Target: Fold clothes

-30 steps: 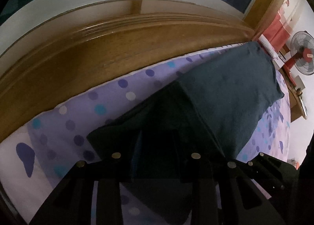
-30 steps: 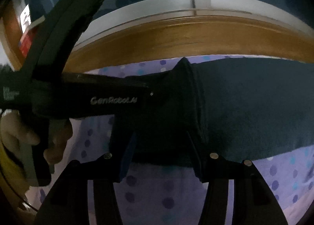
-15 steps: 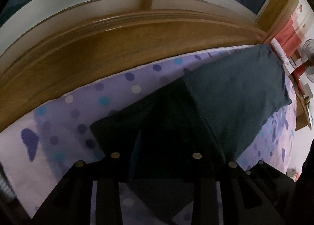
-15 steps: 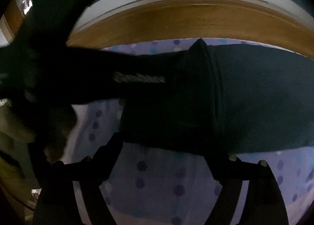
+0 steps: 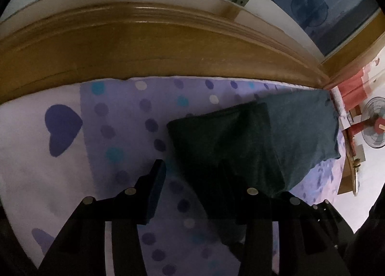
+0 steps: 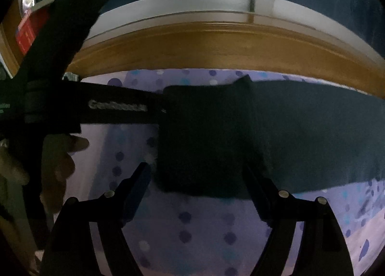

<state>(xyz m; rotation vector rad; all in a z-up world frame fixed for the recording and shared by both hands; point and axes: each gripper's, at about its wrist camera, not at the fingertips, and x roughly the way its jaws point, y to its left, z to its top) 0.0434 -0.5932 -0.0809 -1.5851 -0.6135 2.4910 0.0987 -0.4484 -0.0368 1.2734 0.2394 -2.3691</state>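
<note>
Released a moment ago, the dark folded garment (image 5: pixel 252 146) no longer sits pinched between either pair of jaws. Left gripper (image 5: pixel 192 179) is opening, its left finger now clear over the spotted bedsheet (image 5: pixel 125 117), its right finger lost against the dark cloth, so contact there cannot be told. Right gripper (image 6: pixel 196 179) stands wide, jaws flanking the garment's near folded end without pressing it. Beyond the grippers, the garment lies flat on the sheet, its doubled end nearest them and its longer single layer running off to the right, just in front of the wooden headboard (image 5: pixel 156 49). A person's hand (image 6: pixel 60 155) on the left tool shows in the right wrist view. Judged from this, the fold is laid; done well, both grippers should lift straight off without dragging the edge, then take the garment's far end, near the headboard's right side, for the next fold.
</note>
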